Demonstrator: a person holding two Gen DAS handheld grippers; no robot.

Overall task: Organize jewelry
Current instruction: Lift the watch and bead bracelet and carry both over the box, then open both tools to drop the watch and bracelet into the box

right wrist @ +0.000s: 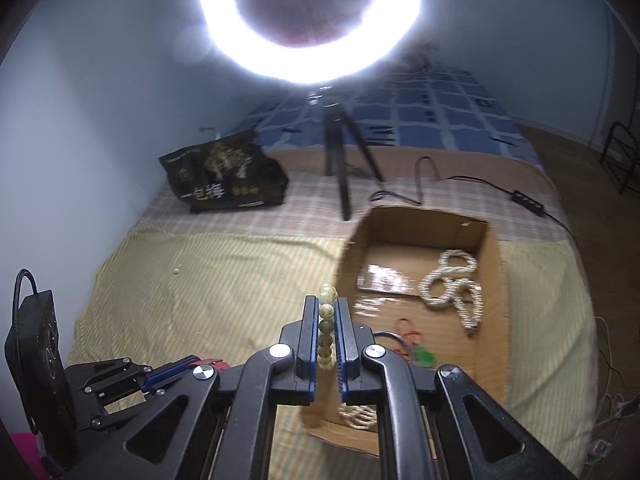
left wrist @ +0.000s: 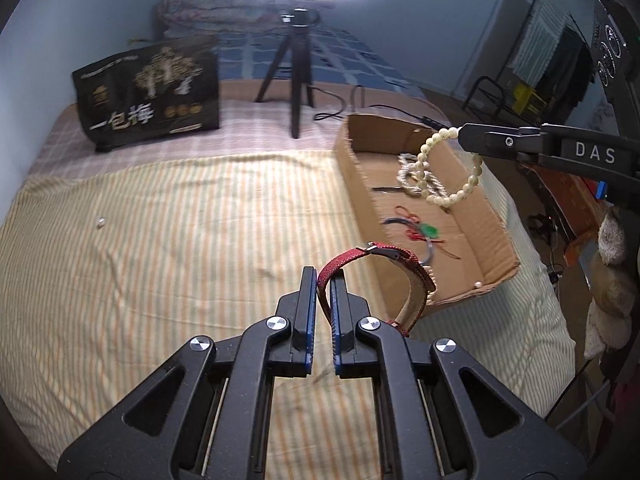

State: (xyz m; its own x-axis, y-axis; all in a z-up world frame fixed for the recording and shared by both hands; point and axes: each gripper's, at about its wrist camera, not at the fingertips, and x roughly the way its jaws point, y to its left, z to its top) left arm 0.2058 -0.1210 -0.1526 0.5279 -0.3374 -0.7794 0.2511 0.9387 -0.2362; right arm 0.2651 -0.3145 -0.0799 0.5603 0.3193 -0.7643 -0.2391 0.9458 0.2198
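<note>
Above the bed [left wrist: 160, 220], the left gripper [left wrist: 324, 276] has its jaws clamped on a red watch strap [left wrist: 384, 276] beside the cardboard box [left wrist: 496, 216], while the right gripper [right wrist: 327, 304] pinches a pale bead bracelet [left wrist: 448, 168] over it.

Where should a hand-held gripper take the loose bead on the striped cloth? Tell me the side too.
Take the bead across its middle, coming straight down from above. It is small and round, alone on the flat striped cloth, so it would likely roll from a sideways push. Both grippers are full now.
</note>
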